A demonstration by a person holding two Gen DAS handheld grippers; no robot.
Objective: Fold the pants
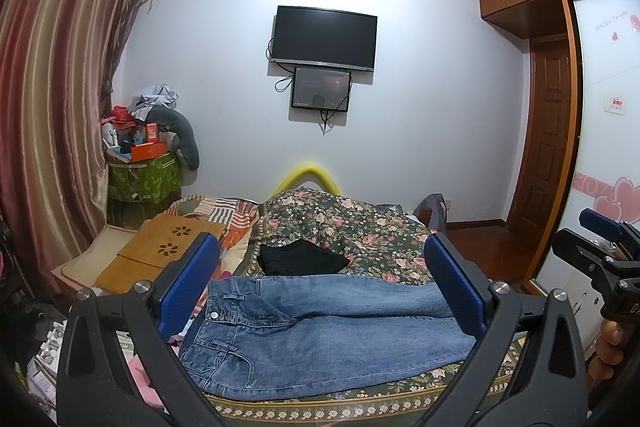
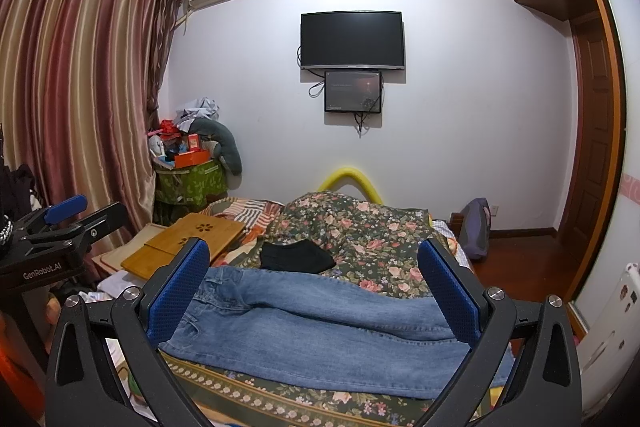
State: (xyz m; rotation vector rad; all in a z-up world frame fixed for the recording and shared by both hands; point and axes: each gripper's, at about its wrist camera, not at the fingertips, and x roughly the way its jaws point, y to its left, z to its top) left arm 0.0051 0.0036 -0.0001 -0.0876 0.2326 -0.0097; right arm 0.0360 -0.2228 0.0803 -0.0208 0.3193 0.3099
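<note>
The left gripper (image 1: 320, 283) is hanging above the near edge of a bed with its blue-padded fingers (image 1: 188, 285) spread wide and nothing between them. The right gripper (image 2: 314, 285) is hovering alongside in the same way, jaws fully apart and empty; each tool is also showing at the edge of the other's view. Neither is touching cloth.

Below them, a pair of blue jeans (image 1: 320, 339) is lying across the flowered bedspread (image 1: 360, 227), waistband and button toward the left, legs running off to the right, one leg appearing to rest largely on top of the other. The garment seems already halved lengthwise, so the fold in hand is probably bringing the hems over to the waist.

To do that cleanly, the right gripper would likely need to be pinching both leg layers together near the hems, which are lying behind its right finger in its own view, while the left is pinning or gripping the waistband so the denim is not sliding. Lifting low and carrying the legs straight across should be keeping the edges aligned; snatching one layer alone risks skewing the stack.

A small black garment (image 1: 300, 259) is sitting just beyond the jeans, close enough to snag. Farther back, a wooden lap tray (image 2: 188, 239) is resting on the bed's left side, beneath a wall-mounted television (image 2: 352, 41).
</note>
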